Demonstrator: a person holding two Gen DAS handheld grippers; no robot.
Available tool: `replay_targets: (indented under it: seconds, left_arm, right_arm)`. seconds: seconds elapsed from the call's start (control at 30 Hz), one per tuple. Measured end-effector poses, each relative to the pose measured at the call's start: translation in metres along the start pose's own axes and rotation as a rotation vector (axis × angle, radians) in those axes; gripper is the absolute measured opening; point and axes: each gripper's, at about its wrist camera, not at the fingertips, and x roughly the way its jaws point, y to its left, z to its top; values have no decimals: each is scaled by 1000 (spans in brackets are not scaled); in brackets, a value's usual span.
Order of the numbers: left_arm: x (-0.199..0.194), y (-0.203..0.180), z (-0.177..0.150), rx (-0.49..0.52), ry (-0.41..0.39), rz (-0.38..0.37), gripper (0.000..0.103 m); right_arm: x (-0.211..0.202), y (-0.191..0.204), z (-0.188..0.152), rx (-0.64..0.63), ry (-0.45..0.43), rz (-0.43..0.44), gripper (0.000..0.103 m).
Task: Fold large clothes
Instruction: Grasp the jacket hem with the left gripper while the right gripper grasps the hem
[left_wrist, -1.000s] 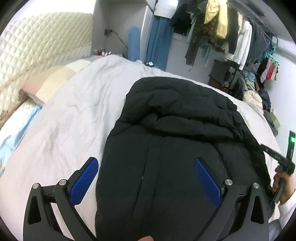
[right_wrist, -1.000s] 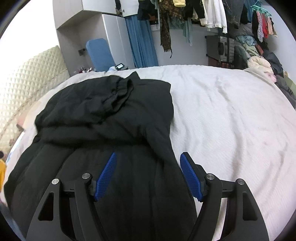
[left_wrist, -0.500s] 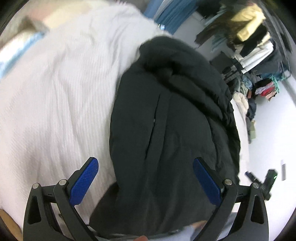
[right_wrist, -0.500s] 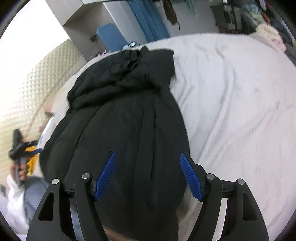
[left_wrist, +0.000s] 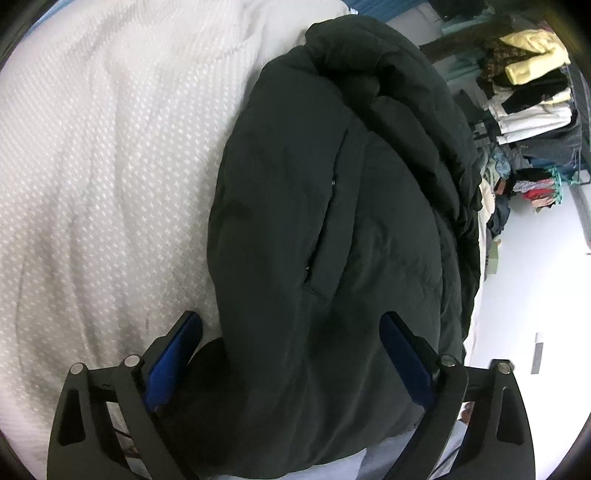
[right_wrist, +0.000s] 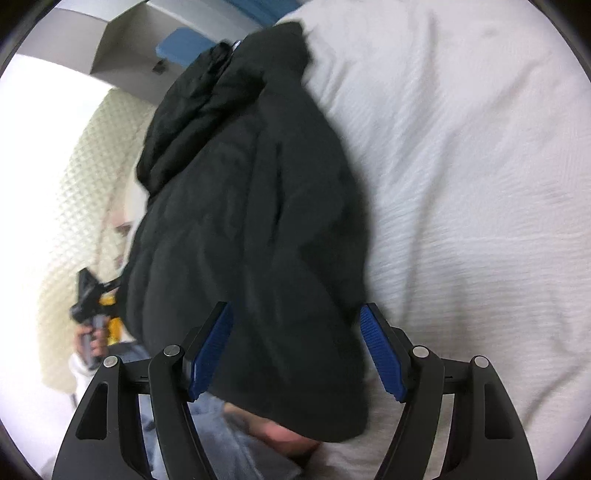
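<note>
A large black padded jacket (left_wrist: 332, 221) lies lengthwise on the white bed cover (left_wrist: 92, 166), its hood end far from me. It also fills the right wrist view (right_wrist: 251, 221). My left gripper (left_wrist: 291, 354) is open, its blue pads straddling the near hem of the jacket. My right gripper (right_wrist: 295, 347) is open too, its pads either side of the jacket's near right edge. Neither gripper holds cloth. The left gripper in its hand (right_wrist: 88, 306) shows at the left of the right wrist view.
A rack of hanging clothes (left_wrist: 528, 92) stands beyond the bed at the right. A quilted cream headboard (right_wrist: 81, 206) is at the left. The white cover (right_wrist: 480, 184) stretches wide to the jacket's right. The person's grey-blue trousers (right_wrist: 229, 454) show at the near bed edge.
Both grippers have tilted down and come closer to the jacket's near hem. The jacket now fills more of each view. Both stayed open.
</note>
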Motion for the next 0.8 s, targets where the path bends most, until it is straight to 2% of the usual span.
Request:
replay_targets:
  seconds: [0.1, 0.2, 0.33, 0.43, 0.5, 0.53, 0.63, 0.7, 0.77, 0.8]
  left_arm:
    - [4, 5, 1, -23, 0, -9, 93]
    - [9, 5, 0, -30, 1, -12, 92]
    - [11, 6, 0, -37, 0, -30, 90]
    - [9, 11, 1, -71, -6, -93, 87]
    - [7, 12, 0, -83, -10, -162, 70]
    - [8, 12, 0, -83, 3, -201, 69]
    - [12, 4, -2, -43, 8, -181, 67]
    - [18, 3, 0, -43, 17, -167, 59]
    - [21, 3, 1, -46, 20, -171, 51]
    - [22, 2, 1, -43, 20, -177, 47]
  right_arm:
    - [17, 8, 2, -47, 65, -11, 71]
    - [25, 8, 5, -42, 109, -20, 72]
    - [41, 19, 13, -76, 175, 19, 72]
    - [44, 33, 16, -144, 202, 44, 73]
    - [46, 44, 17, -203, 216, 47, 73]
    - [46, 53, 18, -233, 219, 55, 73]
    - [46, 66, 21, -271, 217, 67, 73]
    - [51, 69, 24, -272, 223, 57, 73]
    - [54, 77, 23, -297, 234, 33, 69]
    - [55, 82, 22, -310, 235, 30, 60]
